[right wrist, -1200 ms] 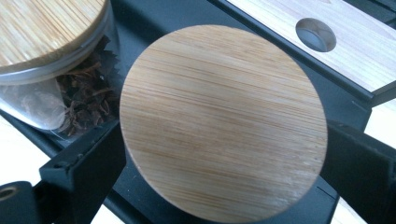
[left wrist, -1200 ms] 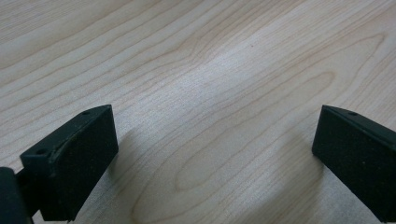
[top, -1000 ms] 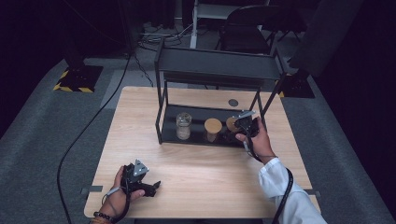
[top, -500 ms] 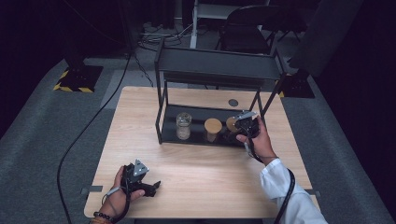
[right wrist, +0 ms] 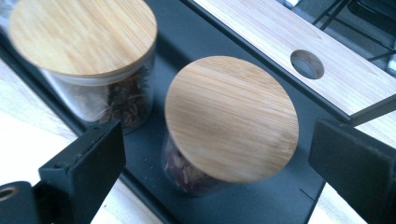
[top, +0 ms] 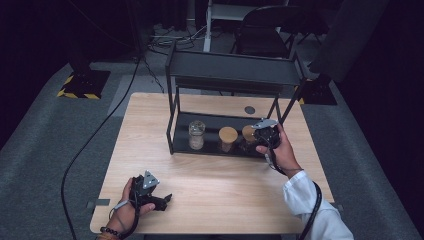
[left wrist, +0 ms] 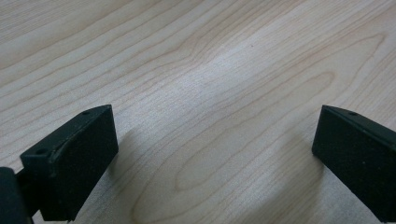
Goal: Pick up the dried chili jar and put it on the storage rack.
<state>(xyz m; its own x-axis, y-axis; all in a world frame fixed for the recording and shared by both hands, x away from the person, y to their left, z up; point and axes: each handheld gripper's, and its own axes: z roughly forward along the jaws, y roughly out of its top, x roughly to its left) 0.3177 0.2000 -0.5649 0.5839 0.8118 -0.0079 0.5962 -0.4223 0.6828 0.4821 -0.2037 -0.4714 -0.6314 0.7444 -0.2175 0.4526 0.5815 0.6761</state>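
Observation:
Three jars stand on the lower tray of a black metal rack. The left jar is clear glass with pale contents. The middle jar and the right jar have round bamboo lids. My right gripper hovers at the right jar, open. In the right gripper view its jaws stand wide on either side of that jar's lid without touching it, and the middle jar holds dark dried bits. My left gripper rests low over the table's front left, open and empty.
The rack's upper shelf overhangs the jars, with thin black posts at its corners. A round hole sits in the wooden table behind the rack. Cables run over the grey floor at left; a chair stands behind the table.

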